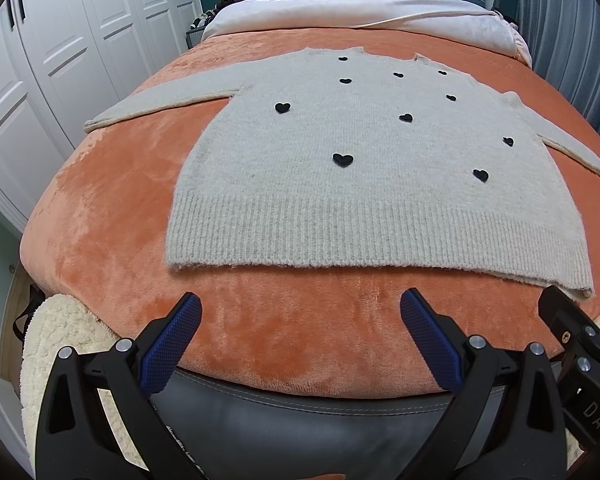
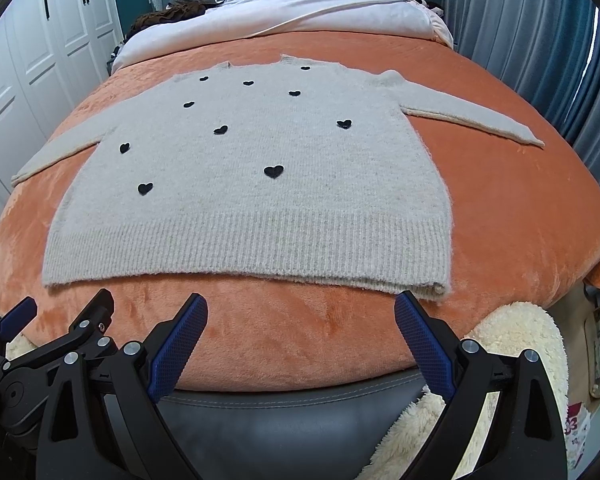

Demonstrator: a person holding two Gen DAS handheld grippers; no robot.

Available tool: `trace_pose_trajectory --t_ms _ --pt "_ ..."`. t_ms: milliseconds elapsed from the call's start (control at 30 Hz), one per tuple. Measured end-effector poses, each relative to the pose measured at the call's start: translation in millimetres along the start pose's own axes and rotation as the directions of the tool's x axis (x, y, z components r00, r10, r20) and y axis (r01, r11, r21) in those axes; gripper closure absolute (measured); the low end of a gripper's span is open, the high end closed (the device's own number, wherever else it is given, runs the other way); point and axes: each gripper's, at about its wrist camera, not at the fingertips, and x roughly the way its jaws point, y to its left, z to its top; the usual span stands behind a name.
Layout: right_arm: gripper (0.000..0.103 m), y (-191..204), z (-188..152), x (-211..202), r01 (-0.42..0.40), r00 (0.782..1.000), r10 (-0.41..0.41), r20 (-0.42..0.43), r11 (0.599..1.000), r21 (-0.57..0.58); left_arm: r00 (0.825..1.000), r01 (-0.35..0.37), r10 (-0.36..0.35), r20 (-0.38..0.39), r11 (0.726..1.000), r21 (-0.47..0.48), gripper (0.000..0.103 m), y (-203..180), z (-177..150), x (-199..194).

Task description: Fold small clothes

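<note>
Across the centre of both wrist views, a pale grey knitted sweater lies spread flat on an orange plush blanket that covers the bed. Its ribbed hem faces the lower edge of each frame, its neckline the upper edge, and both sleeves extend outward toward the left and right edges. Small black hearts are scattered over its front. At the lower centre of the left wrist view, the left gripper sits with its jaws spread wide and empty, its blue ribbed pads below the hem and not touching it. At the lower centre of the right wrist view, the right gripper is likewise parted and empty (its right pad lies just beside the hem's lower right corner). Part of the right gripper enters the left view at lower right, and the left gripper the right view at lower left. A cream fleece throw hangs near the foot of the bed. White bedding occupies the upper centre, and white wardrobe doors the upper left.
</note>
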Motion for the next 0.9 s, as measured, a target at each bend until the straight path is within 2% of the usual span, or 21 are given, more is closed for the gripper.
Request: trace_pose_trajectory --t_ms 900 --pt "0.01 -2.5 0.2 -1.1 0.002 1.0 -0.002 0.003 1.0 0.005 1.0 -0.002 0.002 0.002 1.0 0.003 0.006 0.3 0.2 -0.9"
